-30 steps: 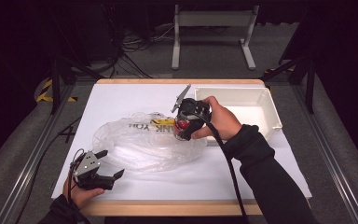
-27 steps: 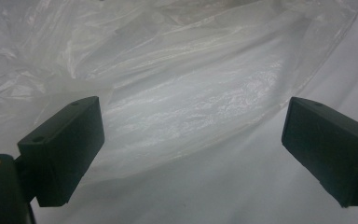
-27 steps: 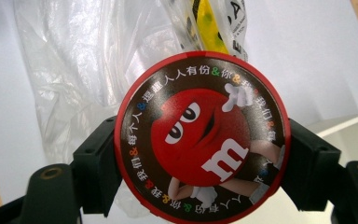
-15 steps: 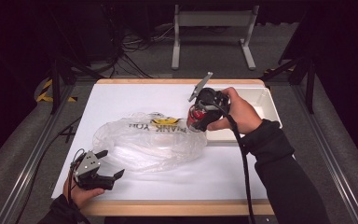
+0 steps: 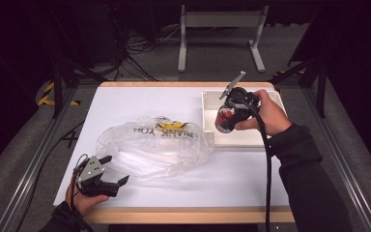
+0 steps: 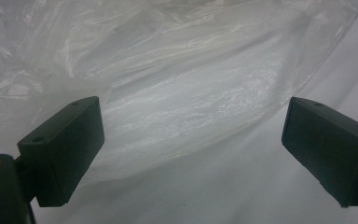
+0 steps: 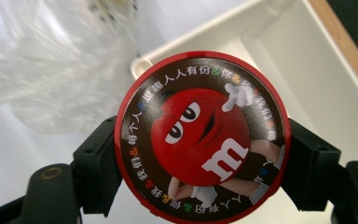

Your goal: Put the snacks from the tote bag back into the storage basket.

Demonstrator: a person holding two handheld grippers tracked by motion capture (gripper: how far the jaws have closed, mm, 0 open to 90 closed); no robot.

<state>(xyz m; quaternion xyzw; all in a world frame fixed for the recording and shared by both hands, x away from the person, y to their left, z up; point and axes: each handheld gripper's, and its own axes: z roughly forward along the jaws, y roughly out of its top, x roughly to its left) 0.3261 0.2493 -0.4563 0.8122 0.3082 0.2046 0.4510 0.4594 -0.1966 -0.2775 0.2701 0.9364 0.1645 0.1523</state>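
Right hand-held gripper [image 7: 200,154] is clamped on a round red tin [image 7: 201,135], held over the white tray [image 5: 270,137] at 2 o'clock on the surface [image 5: 251,174] | lid faced toward the camera, "m" logo and Chinese lettering seen | plastic bag [image 5: 154,145] is printed "THANK YOU" | left hand-held gripper [image 5: 107,170], jaws apart, at 7 o'clock

1. The plastic bag [image 5: 157,145] lies in the middle of the table [image 5: 140,99].
2. The tray [image 5: 251,137] sits at the table's right, just beside the bag.
3. The left gripper [image 5: 110,170] rests at the near left corner, in front of the bag.
4. The right gripper [image 5: 224,121] hangs over the tray's left part, the round tin [image 7: 201,135] between its jaws.
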